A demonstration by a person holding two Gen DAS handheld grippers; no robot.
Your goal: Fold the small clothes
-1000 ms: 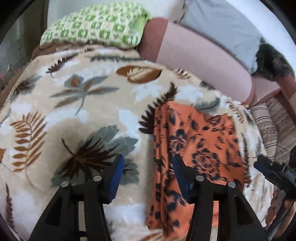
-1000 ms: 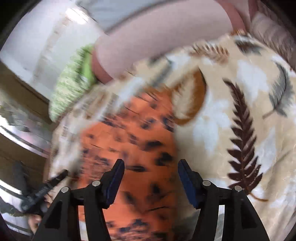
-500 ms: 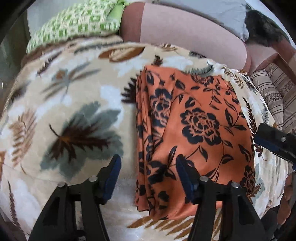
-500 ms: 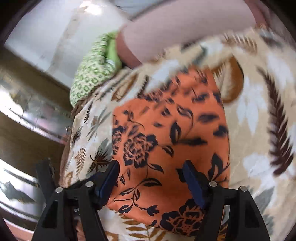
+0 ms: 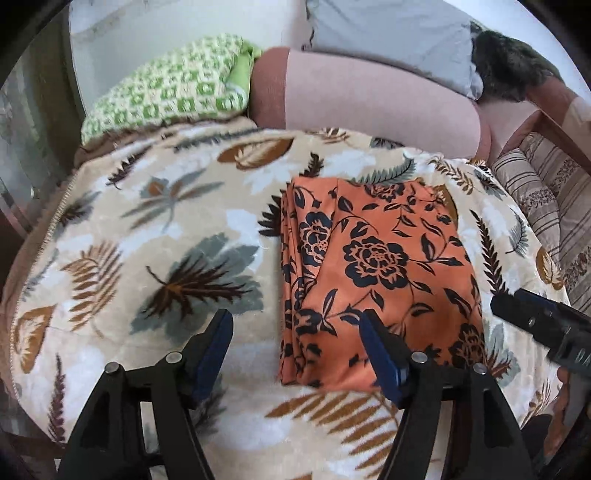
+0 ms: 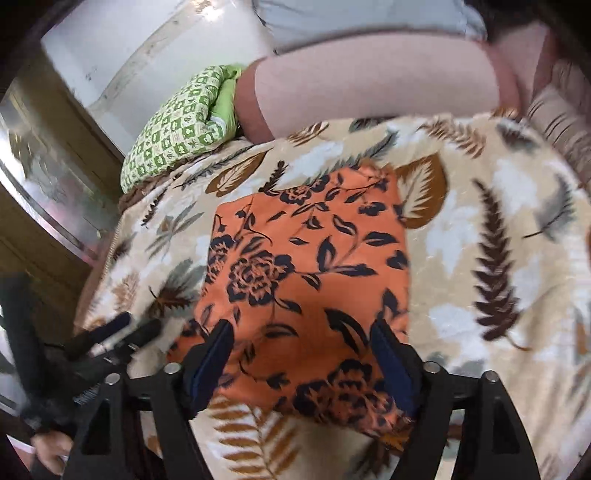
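An orange cloth with dark flowers [image 5: 380, 266] lies folded in a flat rectangle on the leaf-patterned blanket [image 5: 155, 221]. My left gripper [image 5: 295, 325] hovers above the cloth's near left corner. Its jaws are opening and nothing is pinched between them. At the right edge of the left wrist view, my right gripper [image 5: 535, 321] shows beside the cloth. In the right wrist view the cloth [image 6: 306, 280] lies just beyond my right gripper [image 6: 303, 332], whose jaws are also opening with nothing gripped. The left gripper [image 6: 110, 332] shows at lower left there.
A green patterned pillow [image 5: 170, 92], a pink bolster [image 5: 369, 96] and a grey pillow [image 5: 388, 33] line the far side of the bed. Something dark and furry [image 5: 509, 70] lies far right. A striped cushion [image 5: 554, 206] borders the right; wooden furniture [image 6: 44, 206] stands left.
Both grippers have drawn back and up from the cloth and their jaws have spread wider. More of the folded cloth now shows, lying flat.
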